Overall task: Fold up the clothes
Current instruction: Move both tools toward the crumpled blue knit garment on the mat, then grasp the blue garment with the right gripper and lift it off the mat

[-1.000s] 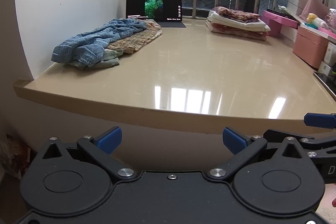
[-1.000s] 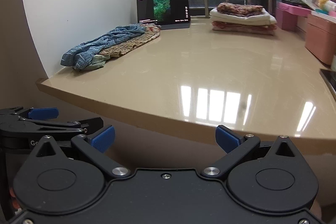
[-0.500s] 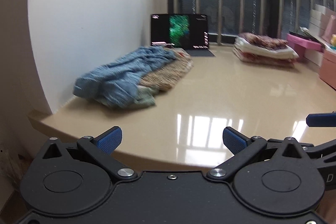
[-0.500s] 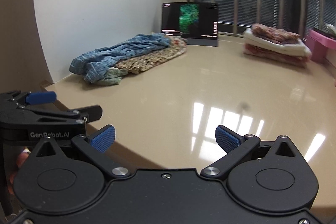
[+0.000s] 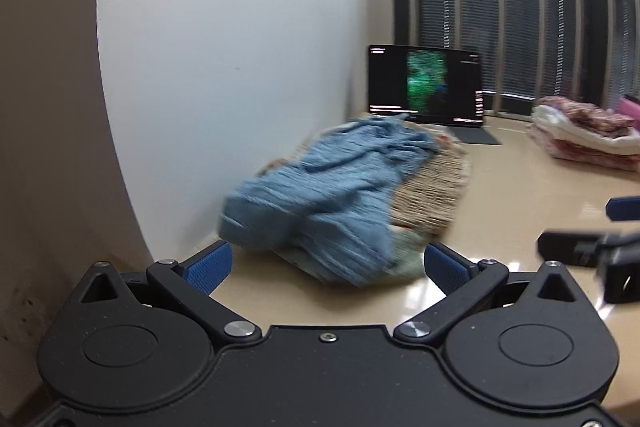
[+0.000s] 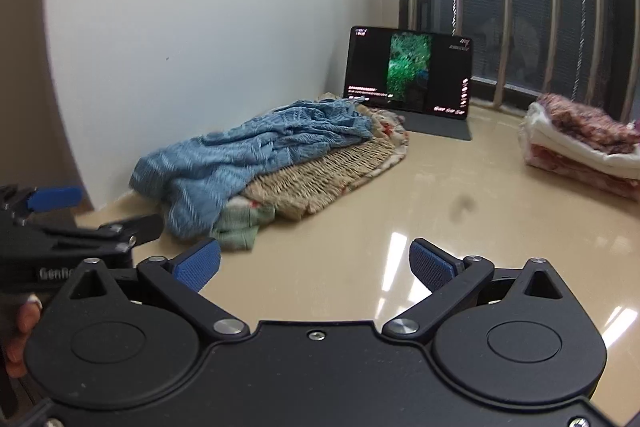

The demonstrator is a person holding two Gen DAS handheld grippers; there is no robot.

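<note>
Blue knit garment [image 6: 248, 155] lies lengthwise (wall-side) toward tablet [image 6: 408, 73].

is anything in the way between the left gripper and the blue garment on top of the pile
Nothing visible. The left gripper is open and faces the blue garment head on, with only bare tabletop between them. The right gripper, also open, is off to the side, not in that path.

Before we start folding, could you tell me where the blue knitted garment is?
In both views, the blue knitted garment tops the unfolded pile by the white wall, left of the tablet.
</note>
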